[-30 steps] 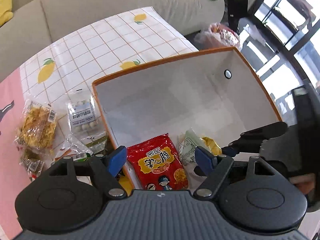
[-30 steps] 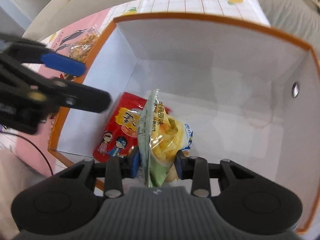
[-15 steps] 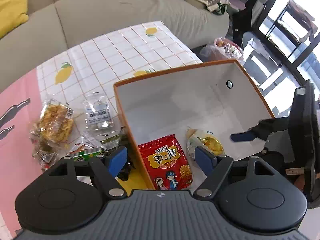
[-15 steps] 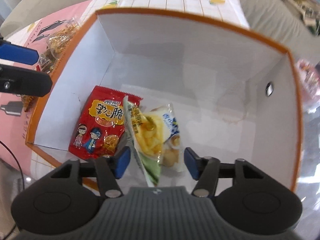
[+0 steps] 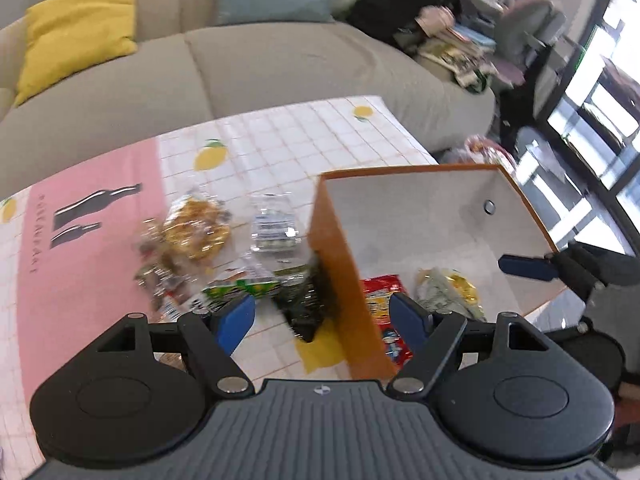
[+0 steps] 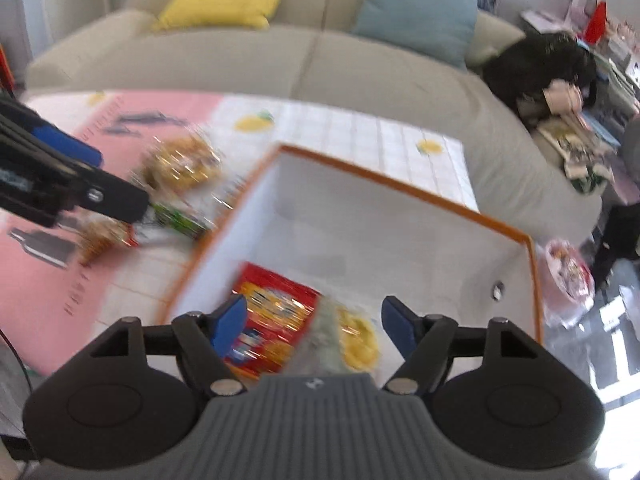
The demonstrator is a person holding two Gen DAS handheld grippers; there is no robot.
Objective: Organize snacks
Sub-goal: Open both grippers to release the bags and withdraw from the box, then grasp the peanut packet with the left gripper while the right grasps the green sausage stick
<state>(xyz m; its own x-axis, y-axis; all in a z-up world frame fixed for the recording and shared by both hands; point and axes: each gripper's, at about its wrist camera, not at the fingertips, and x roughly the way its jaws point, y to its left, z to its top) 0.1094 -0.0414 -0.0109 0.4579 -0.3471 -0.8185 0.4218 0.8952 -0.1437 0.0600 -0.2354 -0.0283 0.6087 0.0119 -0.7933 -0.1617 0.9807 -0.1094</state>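
2 snack packets (image 5: 424, 292) lie in the box (image 5: 340, 264); more packets (image 5: 224, 252) lie left of it on the table (image 5: 280, 144).

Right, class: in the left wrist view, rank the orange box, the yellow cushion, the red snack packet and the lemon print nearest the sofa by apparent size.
1. orange box
2. yellow cushion
3. red snack packet, partly hidden behind the box wall, so unsure
4. lemon print

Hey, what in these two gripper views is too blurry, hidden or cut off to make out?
- Loose snacks on the table: motion blur in both views, labels unreadable.
- Red packet in the box: left view, the orange wall and a finger hide most; right view, print smeared.
- Yellow-green bag: right view, blurred, lower end behind the right gripper.
- Box's near corner: behind the left gripper.
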